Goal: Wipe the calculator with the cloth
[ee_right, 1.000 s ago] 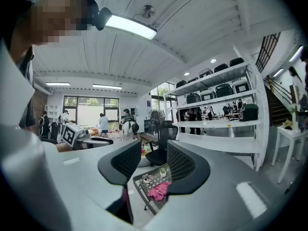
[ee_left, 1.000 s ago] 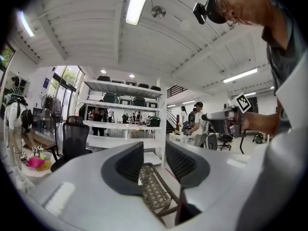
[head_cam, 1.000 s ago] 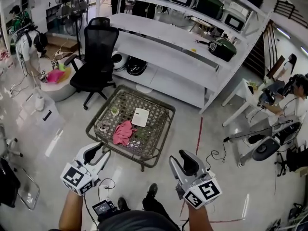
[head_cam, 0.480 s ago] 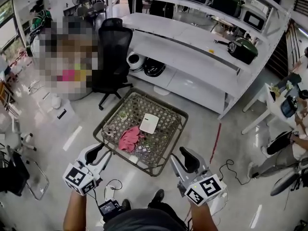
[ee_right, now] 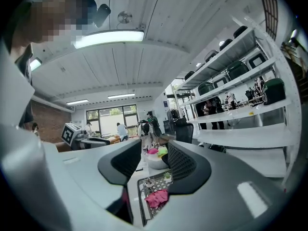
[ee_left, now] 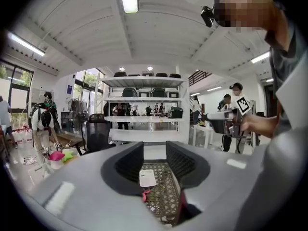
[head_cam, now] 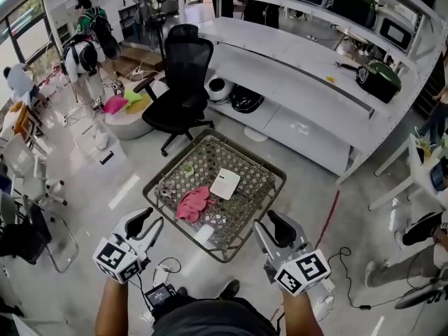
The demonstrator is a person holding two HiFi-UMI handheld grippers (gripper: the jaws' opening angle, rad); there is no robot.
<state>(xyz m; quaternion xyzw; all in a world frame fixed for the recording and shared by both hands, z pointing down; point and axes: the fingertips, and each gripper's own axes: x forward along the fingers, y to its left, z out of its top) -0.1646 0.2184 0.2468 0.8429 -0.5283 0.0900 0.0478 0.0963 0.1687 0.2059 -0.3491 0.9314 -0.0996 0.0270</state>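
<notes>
On the low wicker table, a flat white slab, probably the calculator, lies just beside the pink cloth. Both lie ahead of the 2 grippers. The left gripper and right gripper hover by the table's near edges, jaws parted, gripping nothing.

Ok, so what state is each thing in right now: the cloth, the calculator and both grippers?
cloth: crumpled, lying on the lattice table, not held
calculator: flat on the table, beside the cloth, untouched
left gripper: jaws apart, empty, short of the table
right gripper: jaws apart, empty, short of the table
</notes>
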